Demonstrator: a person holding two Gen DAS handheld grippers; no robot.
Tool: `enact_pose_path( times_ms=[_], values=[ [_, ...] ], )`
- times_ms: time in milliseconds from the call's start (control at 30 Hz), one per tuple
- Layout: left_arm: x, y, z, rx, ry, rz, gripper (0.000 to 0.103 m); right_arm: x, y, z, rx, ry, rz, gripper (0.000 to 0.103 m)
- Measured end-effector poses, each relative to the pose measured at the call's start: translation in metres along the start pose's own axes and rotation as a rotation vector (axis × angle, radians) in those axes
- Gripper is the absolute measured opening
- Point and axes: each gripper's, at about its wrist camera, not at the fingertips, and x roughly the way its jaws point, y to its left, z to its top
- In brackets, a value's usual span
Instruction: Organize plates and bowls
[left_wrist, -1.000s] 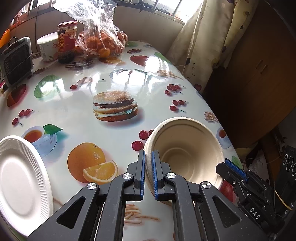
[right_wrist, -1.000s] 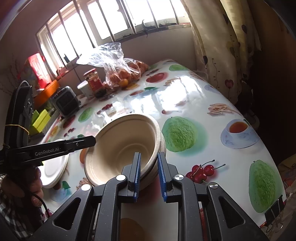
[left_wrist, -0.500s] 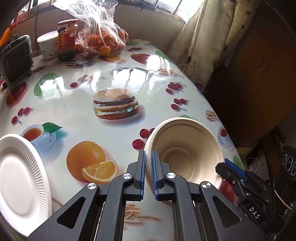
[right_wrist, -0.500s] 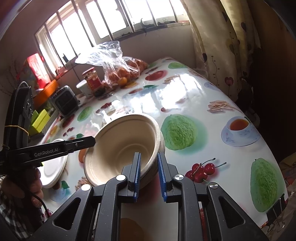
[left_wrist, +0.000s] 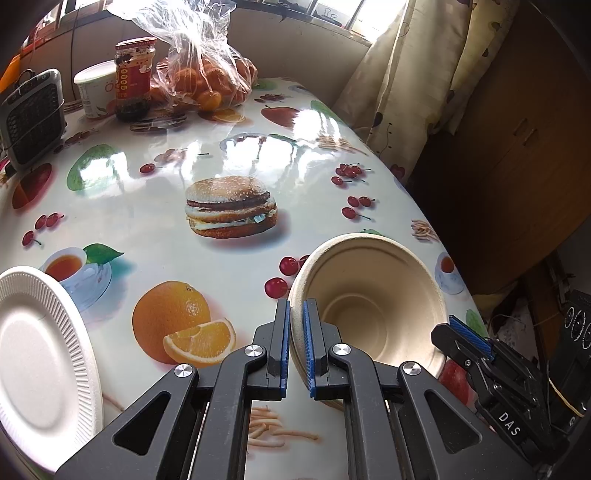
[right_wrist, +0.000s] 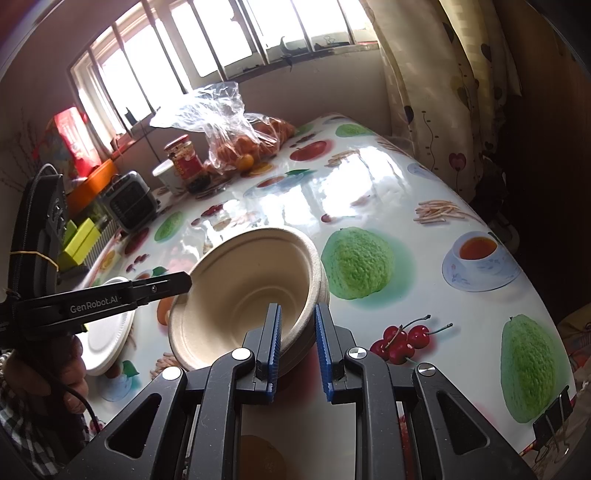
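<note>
A tan paper bowl (left_wrist: 369, 295) is tilted near the table's right front edge. My left gripper (left_wrist: 294, 350) is shut on its left rim. My right gripper (right_wrist: 297, 350) straddles the opposite rim of the same bowl (right_wrist: 243, 291) with jaws wider apart; the rim looks like more than one bowl nested. The right gripper also shows in the left wrist view (left_wrist: 469, 343). A white ribbed paper plate (left_wrist: 40, 362) lies at the left front of the table, also visible in the right wrist view (right_wrist: 110, 325).
A fruit-print tablecloth (left_wrist: 221, 147) covers the table. At the far side stand a red-lidded jar (left_wrist: 133, 77), a white cup (left_wrist: 92, 88), a bag of oranges (left_wrist: 207, 74) and a small grey heater (left_wrist: 31, 114). A curtain (left_wrist: 406, 92) and wooden cabinet (left_wrist: 517, 129) are on the right.
The right gripper's jaws have opened a little around the bowl's rim. The bowl and both grippers have barely shifted; the left gripper keeps its hold.
</note>
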Motion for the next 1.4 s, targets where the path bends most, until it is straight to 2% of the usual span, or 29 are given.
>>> enact_pose_path(
  times_ms=[533,700,1000,1200,1233,1300,1400],
  values=[
    [0.0,-0.001,-0.001,0.0,0.0,-0.003,0.007,0.0,-0.001,0.001,0.0,0.0,-0.002,0.018],
    [0.0,-0.001,0.0,0.004,0.0,-0.001,0.008,0.0,-0.001,0.001,0.0,-0.001,-0.004,0.025],
    [0.0,0.0,-0.002,0.007,-0.003,0.004,0.026,-0.005,-0.005,0.003,0.011,-0.014,-0.012,0.037],
    [-0.001,0.001,-0.002,0.006,-0.011,-0.003,0.028,-0.006,-0.003,0.004,0.01,-0.016,-0.017,0.04],
    [-0.001,0.001,-0.002,0.004,-0.011,-0.006,0.029,-0.006,-0.004,0.004,0.012,-0.018,-0.018,0.041],
    [-0.001,0.004,-0.002,-0.007,-0.011,-0.015,0.038,-0.007,-0.005,0.005,0.018,-0.022,-0.019,0.043],
    [-0.002,0.01,-0.005,-0.036,-0.016,-0.038,0.04,-0.007,-0.01,0.007,0.033,-0.025,-0.023,0.044]
  ],
)
